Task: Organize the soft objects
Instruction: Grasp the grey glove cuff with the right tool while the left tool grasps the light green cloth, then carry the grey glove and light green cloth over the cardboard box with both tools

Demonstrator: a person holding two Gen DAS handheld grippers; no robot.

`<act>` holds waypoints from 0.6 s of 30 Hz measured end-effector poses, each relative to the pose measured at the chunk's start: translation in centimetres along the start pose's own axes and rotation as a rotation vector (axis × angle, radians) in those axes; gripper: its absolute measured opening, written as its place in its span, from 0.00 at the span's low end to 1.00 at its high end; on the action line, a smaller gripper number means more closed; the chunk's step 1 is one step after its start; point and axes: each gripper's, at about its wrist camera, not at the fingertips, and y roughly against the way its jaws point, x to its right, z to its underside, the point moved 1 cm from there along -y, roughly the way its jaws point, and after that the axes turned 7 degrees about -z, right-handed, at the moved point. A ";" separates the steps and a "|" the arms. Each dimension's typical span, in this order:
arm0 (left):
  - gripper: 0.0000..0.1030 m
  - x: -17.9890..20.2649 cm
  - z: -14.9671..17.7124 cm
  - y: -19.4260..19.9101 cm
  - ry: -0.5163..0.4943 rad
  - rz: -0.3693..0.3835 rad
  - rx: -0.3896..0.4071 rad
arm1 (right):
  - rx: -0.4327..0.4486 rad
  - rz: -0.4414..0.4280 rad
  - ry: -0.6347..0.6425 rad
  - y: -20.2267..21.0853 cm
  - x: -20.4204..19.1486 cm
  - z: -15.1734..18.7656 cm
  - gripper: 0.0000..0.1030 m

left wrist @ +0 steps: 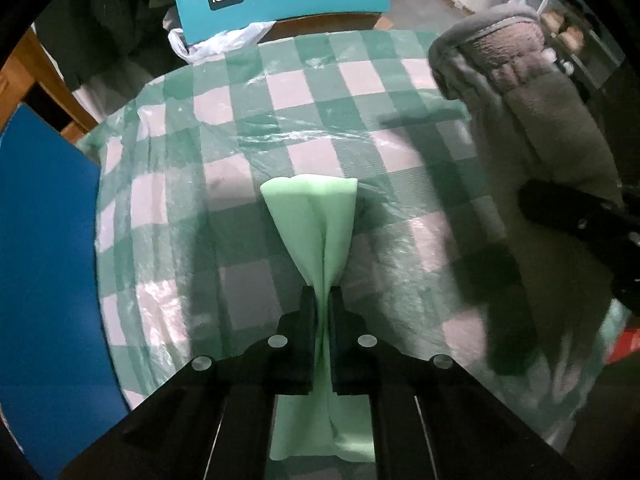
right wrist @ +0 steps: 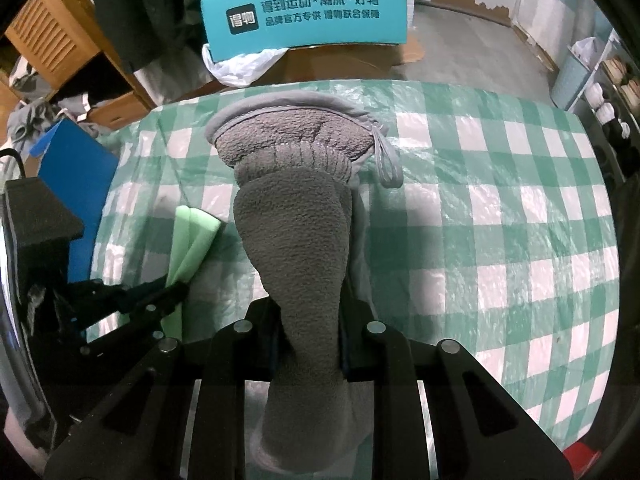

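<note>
Left to right: your left gripper (left wrist: 322, 300) pinches the green cloth (left wrist: 316, 216) above the checked desk (left wrist: 248, 128); your right gripper (right wrist: 308, 320) clamps the grey fleece slipper (right wrist: 296, 184). Lower each flat, well apart, before releasing.

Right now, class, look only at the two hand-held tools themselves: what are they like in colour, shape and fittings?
Both are matte black. The left tool has two narrow blocky fingers on angular link arms with round silver pins. The right tool matches it, with cut-out slots in its arms. No sleeves, cables or markings show.
</note>
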 end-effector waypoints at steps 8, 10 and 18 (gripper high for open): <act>0.05 0.2 0.8 2.9 -0.023 0.030 0.058 | 0.022 -0.022 0.018 1.3 -1.0 0.1 0.18; 0.05 0.1 1.0 3.6 -0.020 0.033 0.068 | 0.025 -0.025 0.024 1.5 -1.3 0.2 0.18; 0.05 -1.7 1.0 5.5 0.012 0.040 0.111 | 0.054 -0.033 0.050 3.2 -2.7 0.4 0.18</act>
